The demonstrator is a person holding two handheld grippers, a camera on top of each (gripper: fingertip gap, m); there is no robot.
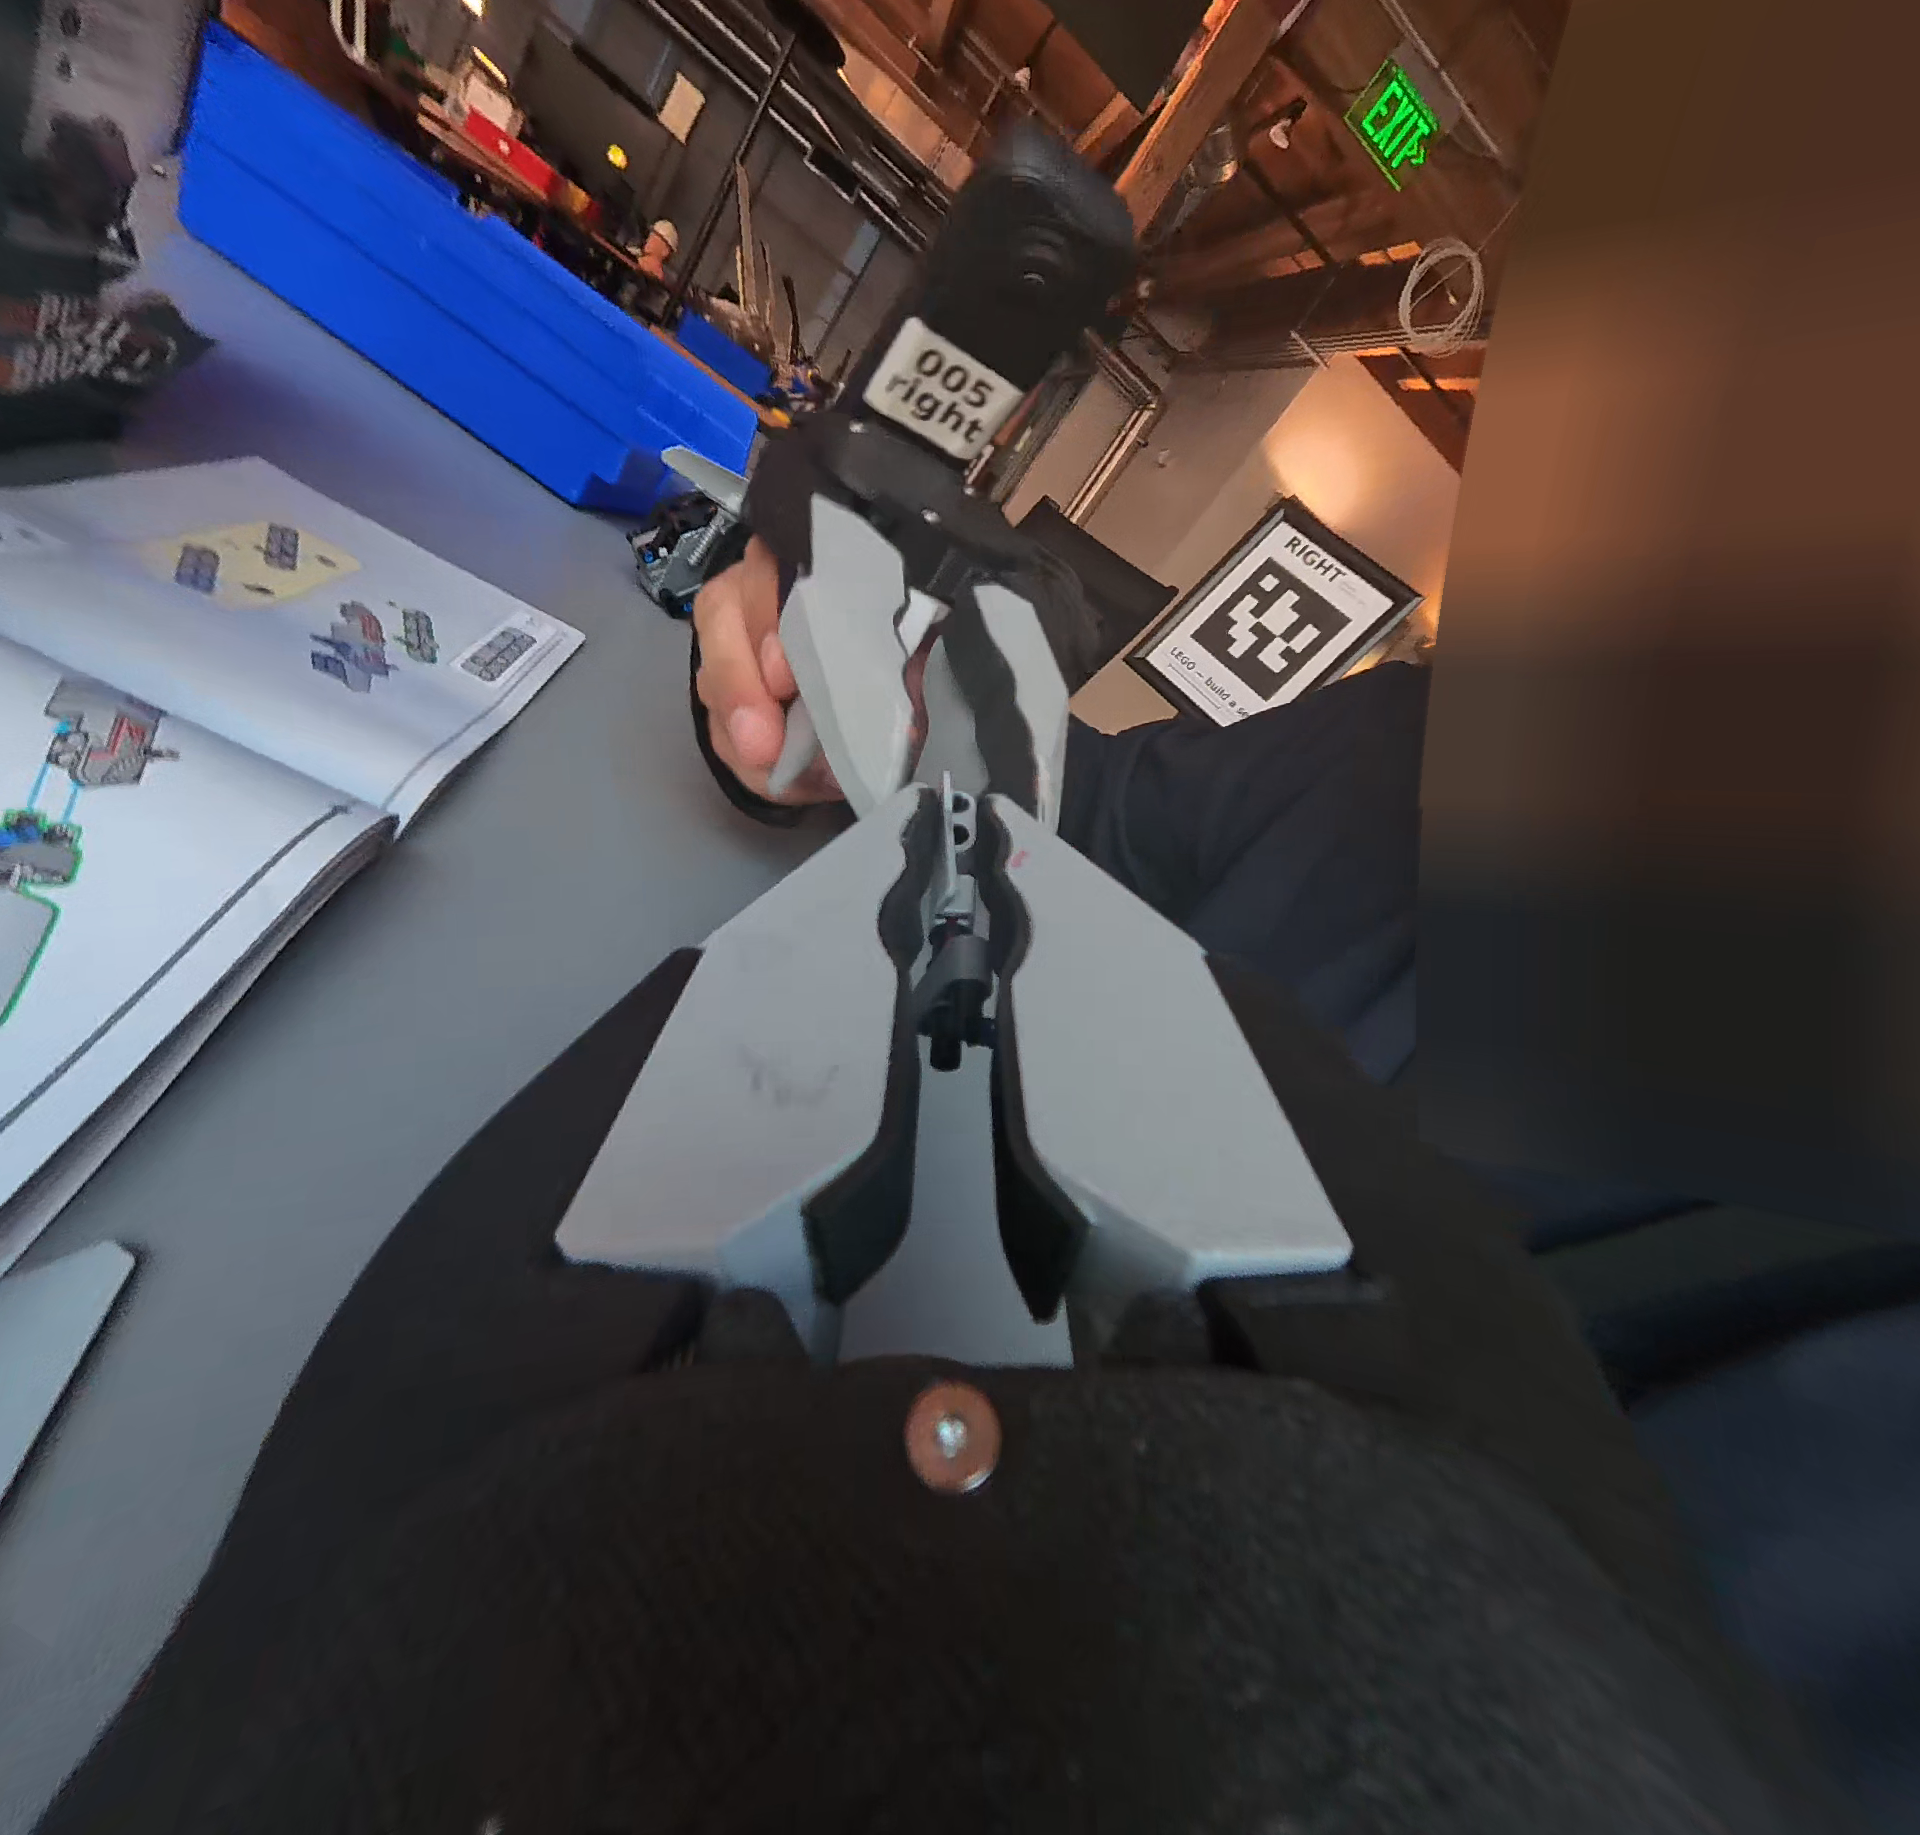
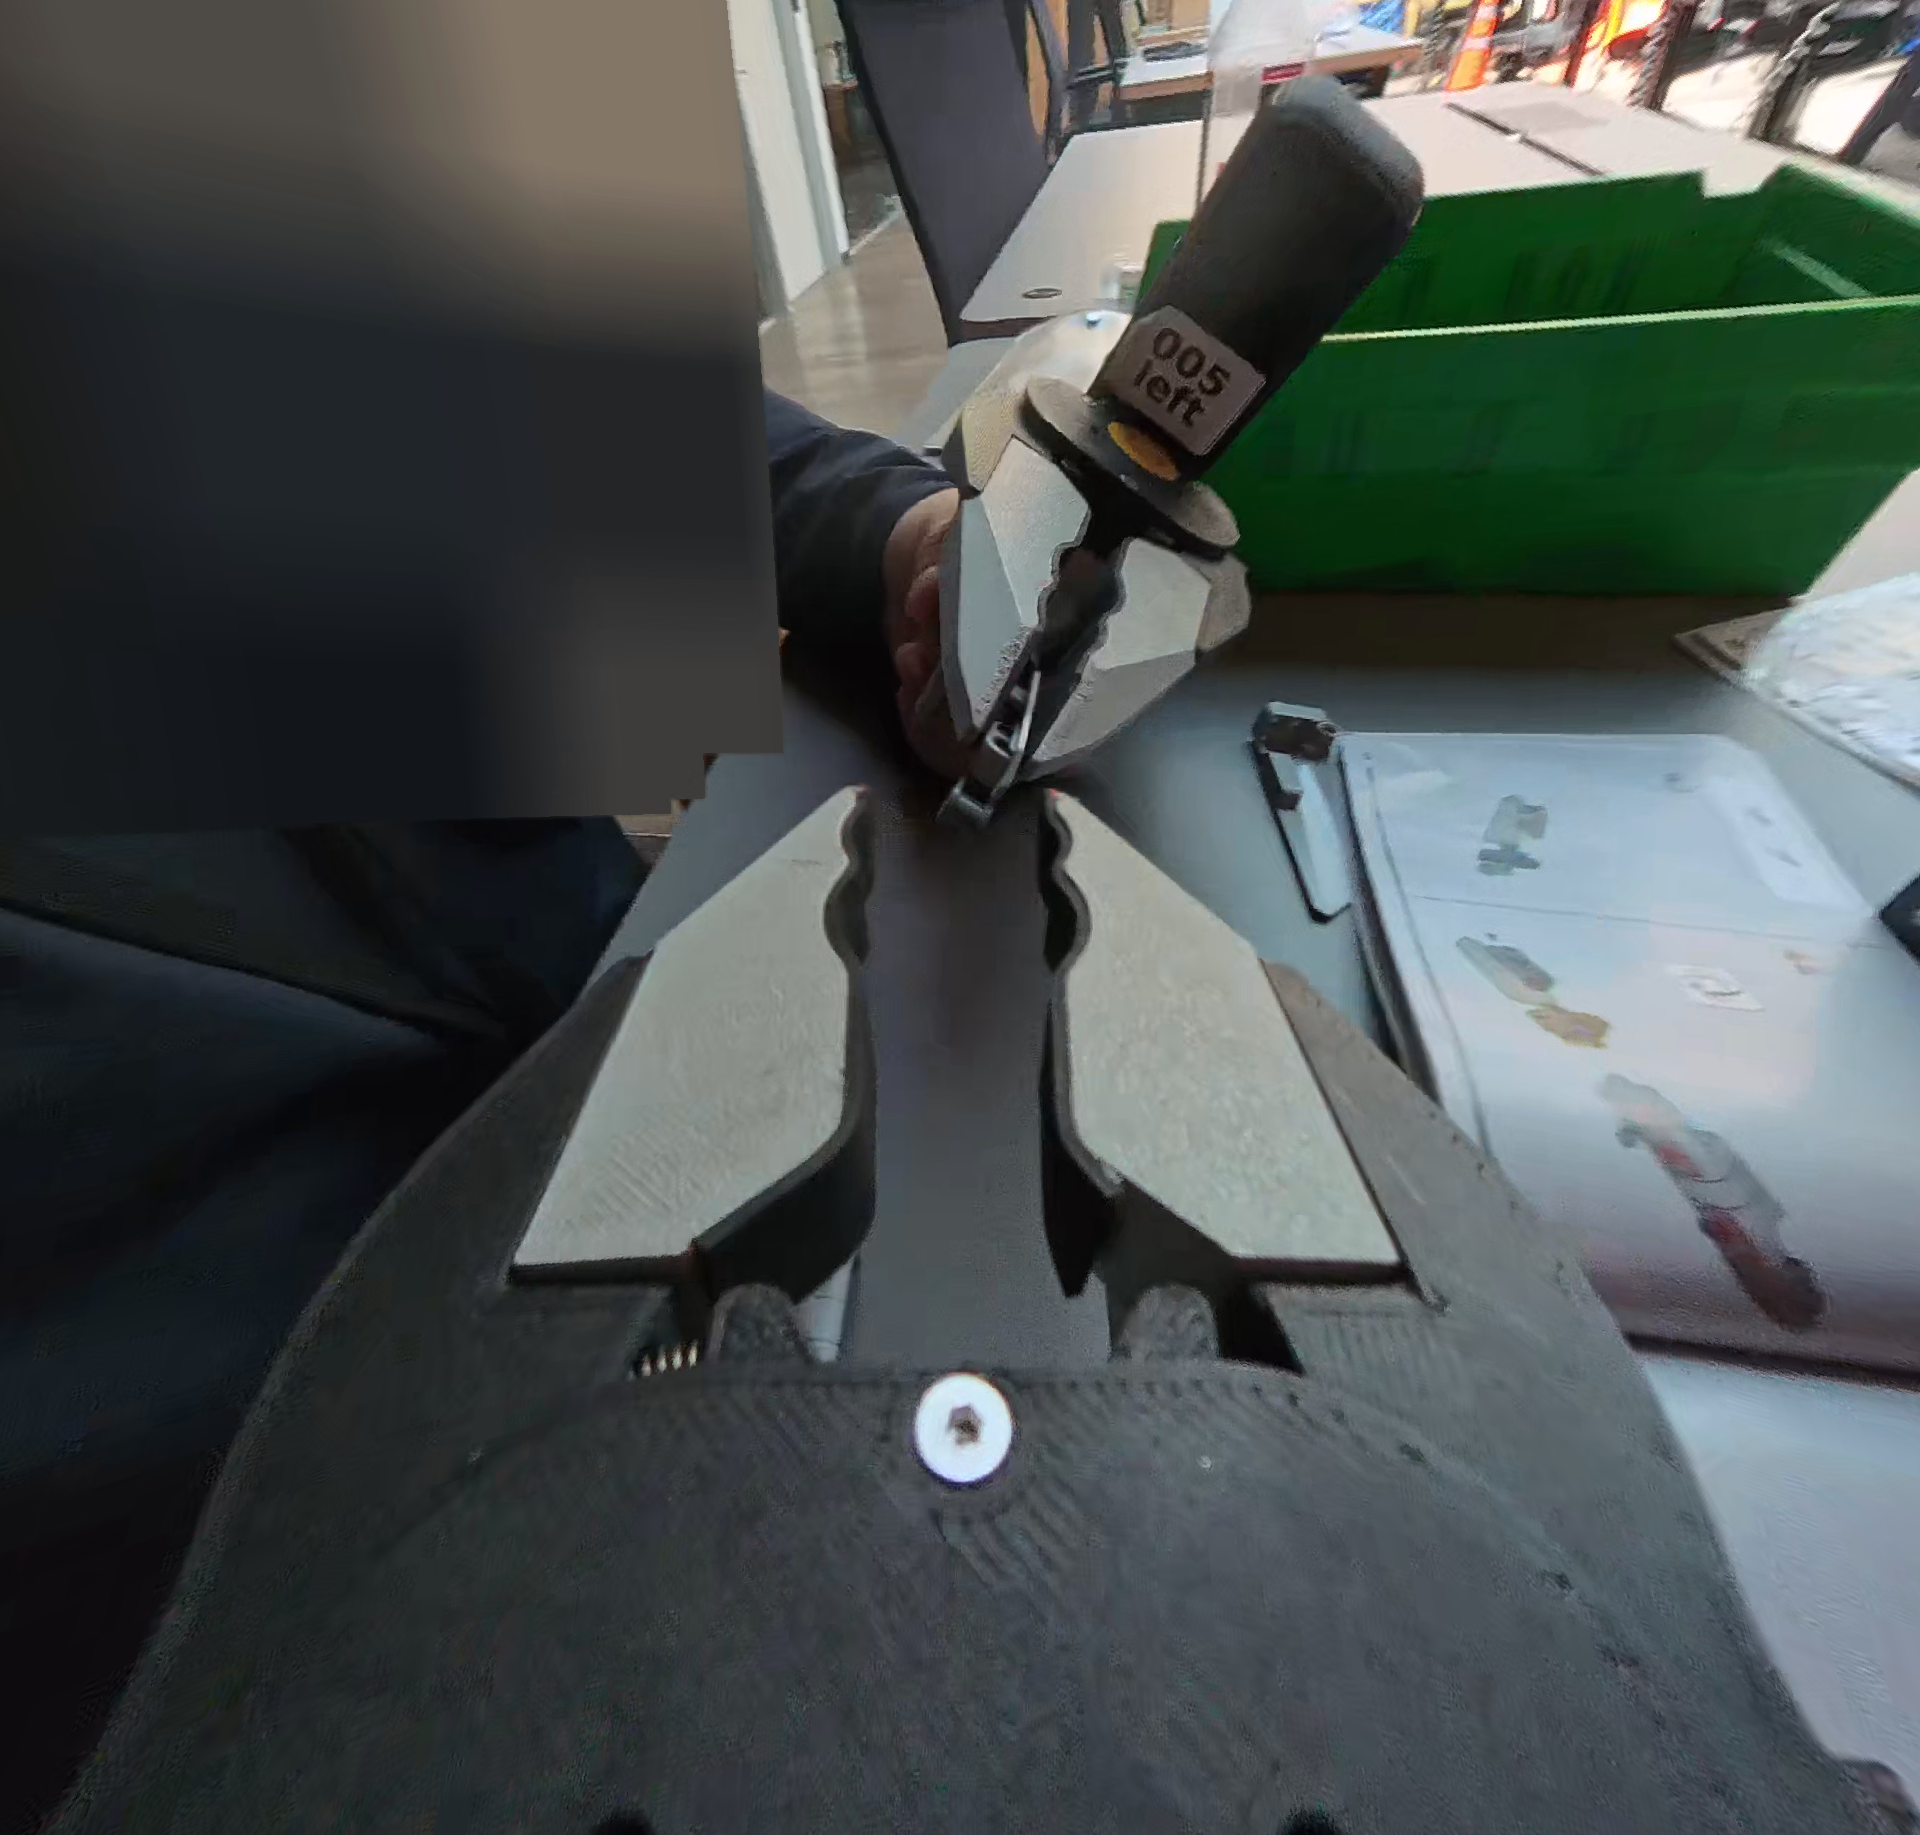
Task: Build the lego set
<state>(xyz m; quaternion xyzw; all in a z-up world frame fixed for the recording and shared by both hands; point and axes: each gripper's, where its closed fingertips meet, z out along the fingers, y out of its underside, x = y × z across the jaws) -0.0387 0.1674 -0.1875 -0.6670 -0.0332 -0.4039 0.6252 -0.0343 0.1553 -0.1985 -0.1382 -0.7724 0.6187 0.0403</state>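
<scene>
Two handheld grippers meet tip to tip above the dark grey table (image 1: 499,912). The left gripper (image 1: 954,819) has its fingers drawn in narrowly around a small grey Lego assembly (image 1: 956,938), a slim light-grey beam with pin holes joined to a dark-grey connector and a black pin; the piece lies lengthwise in the gap, clamped between the wavy black pads (image 1: 902,892). In the right wrist view the same assembly (image 2: 992,762) sticks out of the left gripper (image 2: 1013,736) and points down toward the table. The right gripper (image 2: 951,814) stands with its fingers apart, a clear gap between the pads and nothing between them; its tips sit just beside the protruding end of the assembly, though contact cannot be told. An open instruction booklet (image 1: 260,642) lies on the table beside the grippers, with a second partly built Lego model (image 1: 681,549) beyond it near a blue bin (image 1: 416,268). A green bin (image 2: 1558,414) stands behind the left gripper.
</scene>
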